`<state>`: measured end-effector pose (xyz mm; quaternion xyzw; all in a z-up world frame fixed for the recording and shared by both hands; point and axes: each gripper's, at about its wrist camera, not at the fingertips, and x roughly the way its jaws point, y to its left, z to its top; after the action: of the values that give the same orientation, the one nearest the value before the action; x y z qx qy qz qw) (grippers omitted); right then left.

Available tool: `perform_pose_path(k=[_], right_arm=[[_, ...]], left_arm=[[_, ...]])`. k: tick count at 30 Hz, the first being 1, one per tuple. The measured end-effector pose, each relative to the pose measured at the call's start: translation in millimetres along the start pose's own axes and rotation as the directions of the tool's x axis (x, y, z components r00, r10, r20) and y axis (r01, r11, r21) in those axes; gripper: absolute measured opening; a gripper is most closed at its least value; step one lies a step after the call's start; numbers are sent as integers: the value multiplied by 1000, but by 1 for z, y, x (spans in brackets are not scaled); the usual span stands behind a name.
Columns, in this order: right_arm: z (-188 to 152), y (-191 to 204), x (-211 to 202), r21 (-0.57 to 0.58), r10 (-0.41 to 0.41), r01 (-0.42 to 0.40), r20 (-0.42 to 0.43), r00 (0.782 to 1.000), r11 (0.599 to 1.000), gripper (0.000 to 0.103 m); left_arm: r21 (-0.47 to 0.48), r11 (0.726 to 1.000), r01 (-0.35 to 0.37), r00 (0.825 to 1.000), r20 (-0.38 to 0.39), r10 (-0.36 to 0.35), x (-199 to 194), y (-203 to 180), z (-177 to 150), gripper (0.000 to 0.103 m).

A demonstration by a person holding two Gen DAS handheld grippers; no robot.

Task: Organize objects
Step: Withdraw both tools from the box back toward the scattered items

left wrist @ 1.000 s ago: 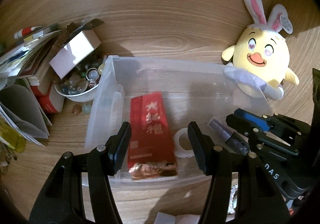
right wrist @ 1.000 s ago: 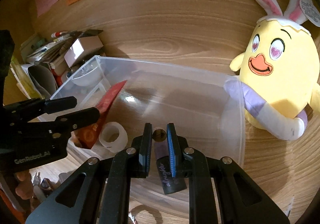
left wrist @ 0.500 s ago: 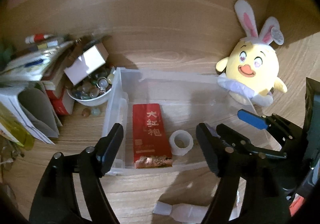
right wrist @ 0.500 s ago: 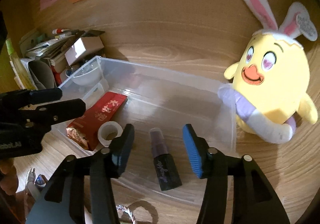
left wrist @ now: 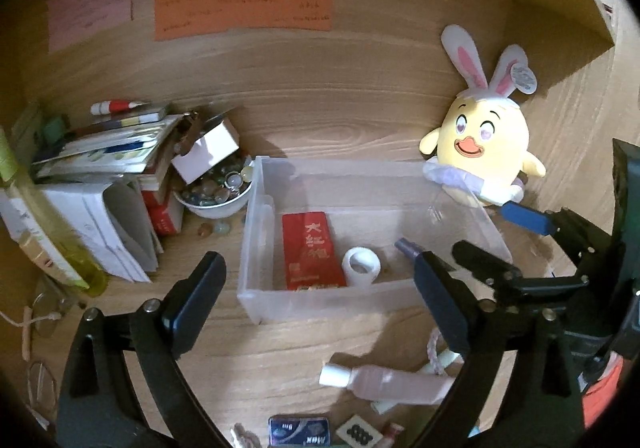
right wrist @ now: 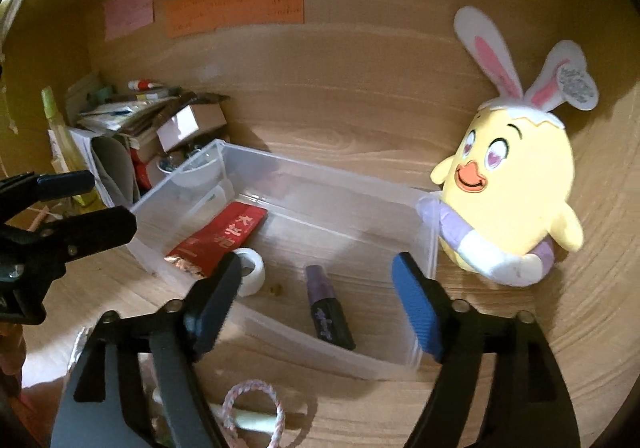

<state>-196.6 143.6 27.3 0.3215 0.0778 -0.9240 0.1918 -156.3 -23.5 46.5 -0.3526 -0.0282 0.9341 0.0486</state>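
A clear plastic bin point(left wrist: 260, 208) point(right wrist: 424, 244) sits on the wooden desk. Inside lie a red packet point(left wrist: 310, 250) point(right wrist: 224, 238), a white tape roll point(left wrist: 361, 266) point(right wrist: 252, 271) and a purple-and-black tube point(right wrist: 328, 312) point(left wrist: 406, 247). My left gripper point(left wrist: 320, 312) is open and empty, held above the desk in front of the bin. My right gripper point(right wrist: 316, 308) is open and empty, above the bin's near side over the tube; it also shows at the right of the left wrist view point(left wrist: 524, 220).
A yellow bunny-eared plush point(left wrist: 482, 152) point(right wrist: 512, 184) leans at the bin's right end. A bowl of marbles point(left wrist: 216, 192), a small box and stacked books point(left wrist: 100, 152) crowd the left. A pink bottle point(left wrist: 384, 382), a braided loop point(right wrist: 252, 408) and small packets lie in front.
My right gripper opened and let the purple tube drop into the bin. Both grippers have pulled back and up from the bin.
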Motion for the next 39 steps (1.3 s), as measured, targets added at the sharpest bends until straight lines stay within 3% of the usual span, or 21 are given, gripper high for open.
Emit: perform_pose_path(k=[9,21,39], right_arm=[[-16,-4,-29,14,20,-20,23,1000,1000,81],[-52,3,-41,22,55,-54,-21,998,998,81],[-113,22,-64,48,157,-152,-119,980,987,81]], left_arm=[[-8,1000,-18,1000,-6,18,-21,12,-24,96],[-17,998,-64,996,-70,63,-33,27,-77,96],[-166,981,-101,985,-158,74,-47,64,-156,92]])
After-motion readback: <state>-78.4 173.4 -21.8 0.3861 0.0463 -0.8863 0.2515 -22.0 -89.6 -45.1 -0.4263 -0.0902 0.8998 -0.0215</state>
